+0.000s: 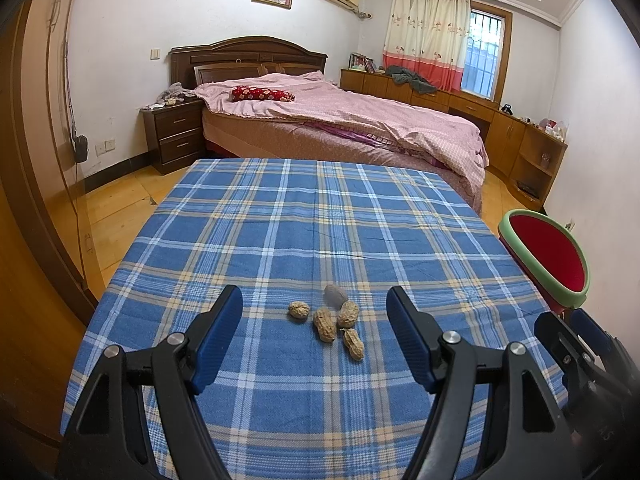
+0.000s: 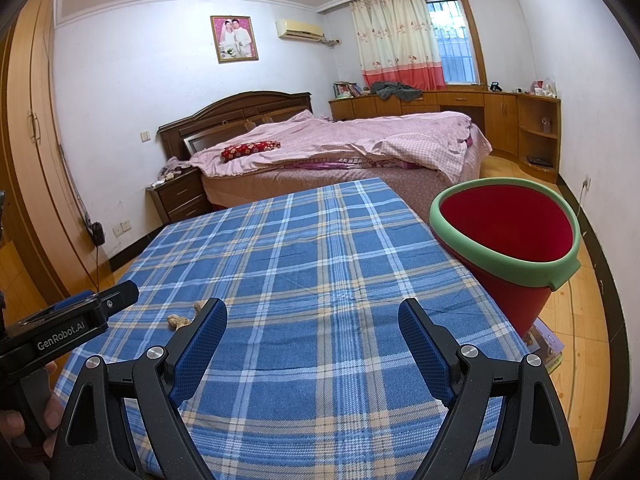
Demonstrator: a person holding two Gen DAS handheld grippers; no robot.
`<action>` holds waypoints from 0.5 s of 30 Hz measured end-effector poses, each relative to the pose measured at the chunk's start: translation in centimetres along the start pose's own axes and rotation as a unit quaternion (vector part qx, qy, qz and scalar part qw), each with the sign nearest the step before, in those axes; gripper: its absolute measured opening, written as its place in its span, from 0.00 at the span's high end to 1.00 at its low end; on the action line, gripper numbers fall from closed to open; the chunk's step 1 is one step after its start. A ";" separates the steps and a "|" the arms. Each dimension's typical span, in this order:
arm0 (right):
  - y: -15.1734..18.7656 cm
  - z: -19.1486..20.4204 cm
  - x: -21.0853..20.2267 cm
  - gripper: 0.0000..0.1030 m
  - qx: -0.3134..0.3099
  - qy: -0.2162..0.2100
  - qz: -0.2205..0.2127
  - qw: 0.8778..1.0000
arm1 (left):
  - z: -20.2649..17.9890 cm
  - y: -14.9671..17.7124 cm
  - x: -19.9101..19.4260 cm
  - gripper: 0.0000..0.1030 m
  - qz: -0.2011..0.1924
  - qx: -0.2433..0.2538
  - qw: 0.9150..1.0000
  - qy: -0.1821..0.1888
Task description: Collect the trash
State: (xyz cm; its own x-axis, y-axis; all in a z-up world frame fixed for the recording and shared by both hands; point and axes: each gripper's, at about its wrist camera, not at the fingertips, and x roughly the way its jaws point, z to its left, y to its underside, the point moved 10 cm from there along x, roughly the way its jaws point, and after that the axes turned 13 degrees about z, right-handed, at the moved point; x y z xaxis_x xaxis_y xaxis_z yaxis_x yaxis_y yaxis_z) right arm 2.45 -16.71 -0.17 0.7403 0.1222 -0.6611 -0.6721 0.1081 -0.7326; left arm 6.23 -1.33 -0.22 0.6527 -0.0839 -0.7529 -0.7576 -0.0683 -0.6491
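Several peanut shells point(image 1: 325, 323) and a small grey scrap point(image 1: 334, 295) lie on the blue plaid tablecloth point(image 1: 320, 216). They sit just ahead of my left gripper point(image 1: 314, 304), which hangs open over them with nothing between its fingers. Off the table's right edge stands a red bin with a green rim point(image 2: 508, 236), also visible in the left wrist view as the bin point(image 1: 548, 256). My right gripper point(image 2: 313, 316) is open and empty above bare cloth. Two of the peanut shells point(image 2: 178, 321) peek out beside its left finger.
The left gripper's body point(image 2: 68, 326), held by a hand, fills the left edge of the right wrist view. A bed with a pink quilt point(image 1: 340, 120) stands behind the table, and a nightstand point(image 1: 176, 136) is at its left. Some papers point(image 2: 546, 344) lie on the wooden floor under the bin.
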 end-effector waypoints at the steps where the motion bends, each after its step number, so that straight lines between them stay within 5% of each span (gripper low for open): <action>1: 0.0 0.0 0.0 0.14 0.000 0.000 0.000 1.000 | 0.0 0.0 0.0 0.28 0.000 0.000 1.000 0.000; 15: 0.0 0.0 0.0 0.14 0.000 0.000 0.000 1.000 | -0.1 0.0 0.0 0.28 0.000 0.001 1.000 0.000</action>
State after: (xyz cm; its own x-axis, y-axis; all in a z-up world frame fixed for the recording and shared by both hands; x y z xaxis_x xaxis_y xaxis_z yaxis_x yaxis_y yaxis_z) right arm 2.43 -16.71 -0.19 0.7402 0.1224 -0.6611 -0.6721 0.1086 -0.7324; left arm 6.23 -1.38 -0.21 0.6532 -0.0836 -0.7526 -0.7572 -0.0668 -0.6498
